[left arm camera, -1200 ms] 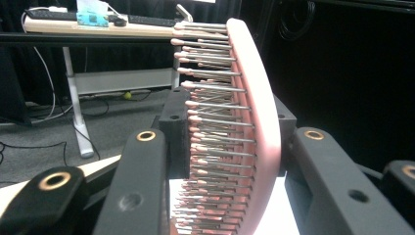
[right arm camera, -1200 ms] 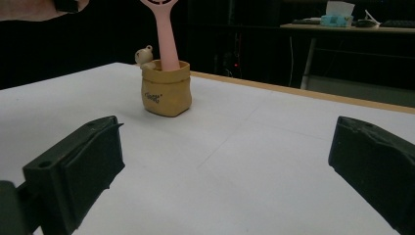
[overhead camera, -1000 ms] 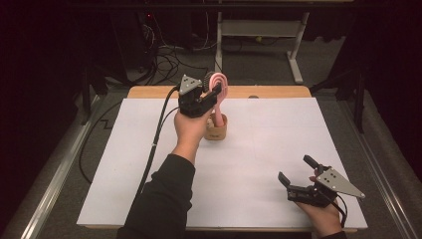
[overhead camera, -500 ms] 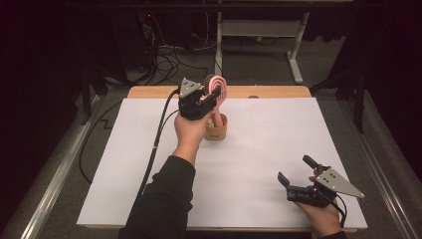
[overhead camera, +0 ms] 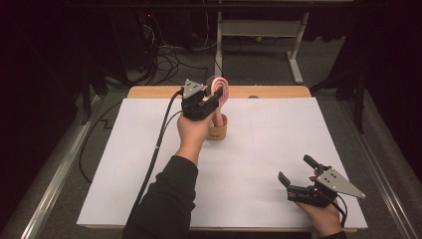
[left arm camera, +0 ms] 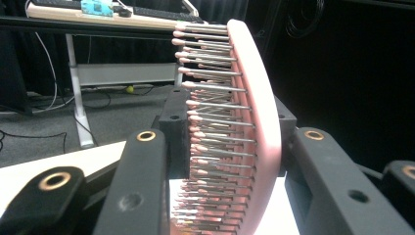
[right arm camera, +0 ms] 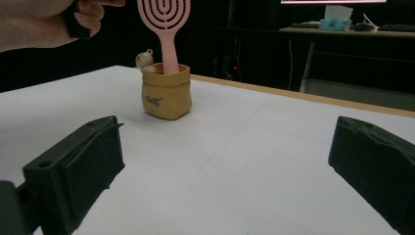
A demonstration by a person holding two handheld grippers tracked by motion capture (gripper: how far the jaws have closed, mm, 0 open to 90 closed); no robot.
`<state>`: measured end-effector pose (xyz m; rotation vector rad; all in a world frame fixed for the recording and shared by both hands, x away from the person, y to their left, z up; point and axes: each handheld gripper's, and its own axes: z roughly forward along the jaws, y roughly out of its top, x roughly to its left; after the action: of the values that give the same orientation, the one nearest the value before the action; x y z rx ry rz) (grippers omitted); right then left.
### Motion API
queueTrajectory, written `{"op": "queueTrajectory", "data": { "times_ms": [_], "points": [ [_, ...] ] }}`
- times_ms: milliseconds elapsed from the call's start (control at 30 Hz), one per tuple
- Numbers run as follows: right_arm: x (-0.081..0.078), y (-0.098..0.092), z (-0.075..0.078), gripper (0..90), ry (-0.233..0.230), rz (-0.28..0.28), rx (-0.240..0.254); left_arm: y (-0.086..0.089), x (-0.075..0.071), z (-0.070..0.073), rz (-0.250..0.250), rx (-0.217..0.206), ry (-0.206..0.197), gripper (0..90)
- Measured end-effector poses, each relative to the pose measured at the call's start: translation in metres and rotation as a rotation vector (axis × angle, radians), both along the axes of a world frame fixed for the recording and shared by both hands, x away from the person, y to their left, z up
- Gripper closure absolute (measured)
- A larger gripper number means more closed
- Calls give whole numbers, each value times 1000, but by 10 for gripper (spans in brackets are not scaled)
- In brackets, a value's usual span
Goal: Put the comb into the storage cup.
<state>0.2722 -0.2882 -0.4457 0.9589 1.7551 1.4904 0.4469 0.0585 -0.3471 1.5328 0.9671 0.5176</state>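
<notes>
High view had my left gripper (overhead camera: 211,97) with jaws clamped on the brush (overhead camera: 219,89) head, its handle standing in the pouch (overhead camera: 217,130) at the worktop's (overhead camera: 278,134) far edge. Lifting it out remained. My right gripper (overhead camera: 298,175) rested near me, jaws open, empty.

Apparently bare white table (overhead camera: 259,164) around the lone pot (overhead camera: 217,130).

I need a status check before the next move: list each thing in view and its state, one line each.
Left gripper: fingers shut on the hairbrush head.
Hairbrush: upright, handle standing in the holder.
Holder: upright on the table, a small bear figure on its rim.
Right gripper: fingers open, holding nothing.
</notes>
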Motion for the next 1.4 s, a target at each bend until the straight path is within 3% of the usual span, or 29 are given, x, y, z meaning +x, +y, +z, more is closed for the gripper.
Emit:
{"op": "queueTrajectory", "data": {
  "times_ms": [833, 1133, 1400],
  "points": [
    [0, 0, -1, 3, -2, 2, 0, -5, 2, -11, -14, 18, 27, 623],
    [0, 0, -1, 3, 3, 5, 0, -3, 2, -10, -16, 50, 22, 612],
    [1, 1, -3, 3, 9, 3, -8, 3, 6, -10, -7, 96, 46, 577]
  ]
}}
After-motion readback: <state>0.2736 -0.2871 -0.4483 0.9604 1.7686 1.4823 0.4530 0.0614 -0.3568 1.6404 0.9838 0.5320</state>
